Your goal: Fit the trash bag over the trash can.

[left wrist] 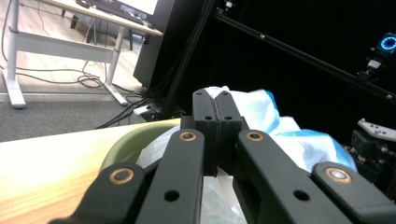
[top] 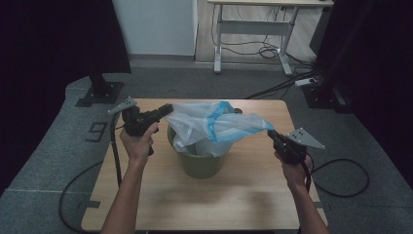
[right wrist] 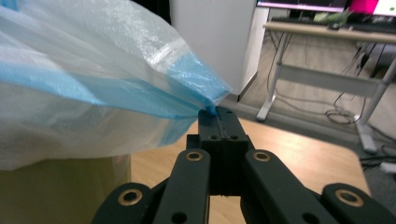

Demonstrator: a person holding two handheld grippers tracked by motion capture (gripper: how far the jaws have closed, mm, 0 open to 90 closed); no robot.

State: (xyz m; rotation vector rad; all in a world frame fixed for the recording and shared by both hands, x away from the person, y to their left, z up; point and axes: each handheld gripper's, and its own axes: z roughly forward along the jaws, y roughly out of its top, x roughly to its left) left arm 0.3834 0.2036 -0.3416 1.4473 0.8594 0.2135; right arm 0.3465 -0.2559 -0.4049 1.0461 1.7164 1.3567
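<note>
Here we are over the wooden table (top: 234,195), and the green bin (top: 198,165) stands upright near its middle, mouth up. Draped in and over it is the plastic bag (top: 209,124), translucent white with a blue band. The bag is drawn out sideways: its long axis runs across the table, from the left gripper (top: 168,109) at the bin's far left rim to the right gripper (top: 271,132) off to the bin's right. The right end tapers to a blue point aimed straight at that right gripper, and it sits clear of the bin's rim, lifted above the tabletop.

Right gripper view: the jaws are pressed together, and the bag's blue corner (right wrist: 205,100) is pinched at their tip, the film fanning out wide to the left above the bin's wall (right wrist: 60,191).

Left gripper view: those jaws are together too, tips (left wrist: 215,100) against the bunched white film (left wrist: 252,105) above the bin's rim (left wrist: 133,140); whether film is caught between them I cannot tell.

Both hands (top: 139,144) grip from below, forearms in from the near edge.
</note>
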